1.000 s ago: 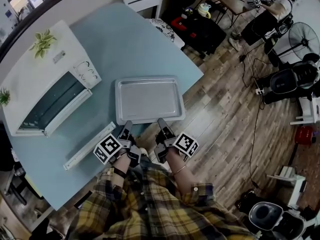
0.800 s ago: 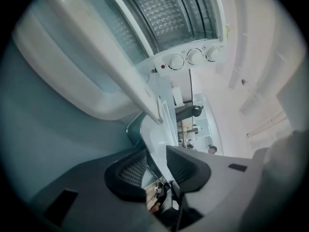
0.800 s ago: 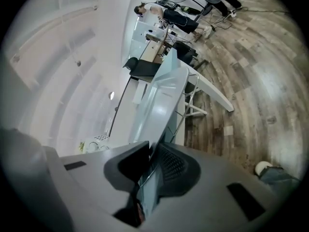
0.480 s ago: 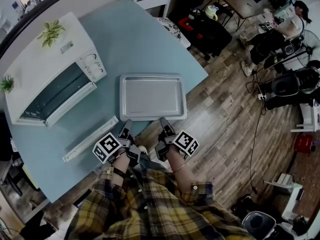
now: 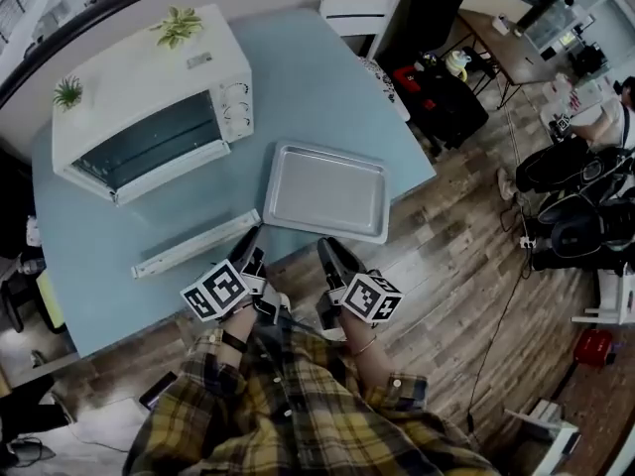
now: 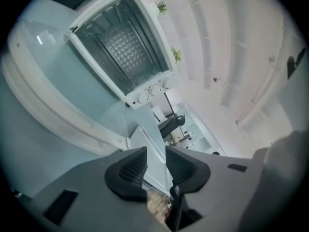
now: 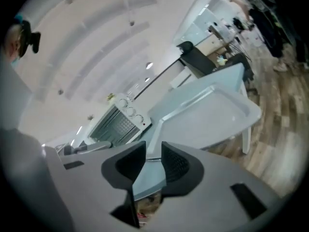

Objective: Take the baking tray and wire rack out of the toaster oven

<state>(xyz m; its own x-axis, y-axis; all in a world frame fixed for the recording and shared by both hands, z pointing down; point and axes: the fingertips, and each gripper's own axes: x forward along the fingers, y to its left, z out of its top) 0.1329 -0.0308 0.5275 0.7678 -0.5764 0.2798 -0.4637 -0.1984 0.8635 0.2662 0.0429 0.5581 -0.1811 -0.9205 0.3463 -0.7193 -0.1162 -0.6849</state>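
Observation:
The empty metal baking tray (image 5: pixel 325 191) lies flat on the blue table (image 5: pixel 298 87), to the right of the white toaster oven (image 5: pixel 149 97). The oven's door hangs open, its white handle bar (image 5: pixel 198 244) nearest me. In the left gripper view the wire rack (image 6: pixel 120 45) sits inside the oven (image 6: pixel 145 93). My left gripper (image 5: pixel 253 238) hovers by the tray's near left corner, its jaws apart and closing slightly. My right gripper (image 5: pixel 327 248) hovers at the near rim with its jaws opening. Neither pair of pads presses on anything; the tray (image 7: pixel 207 115) shows beyond them.
Two small plants (image 5: pixel 179 23) stand on top of the oven. A white chair (image 5: pixel 357 13) is at the table's far side. The table's right edge (image 5: pixel 407 181) drops to wooden floor, with black bags (image 5: pixel 446 97) and office gear beyond.
Both grippers have let go of the tray's near rim, opened and lifted a little. The tray stays flat on the table. The head view has swung, so the oven sits higher in the picture.

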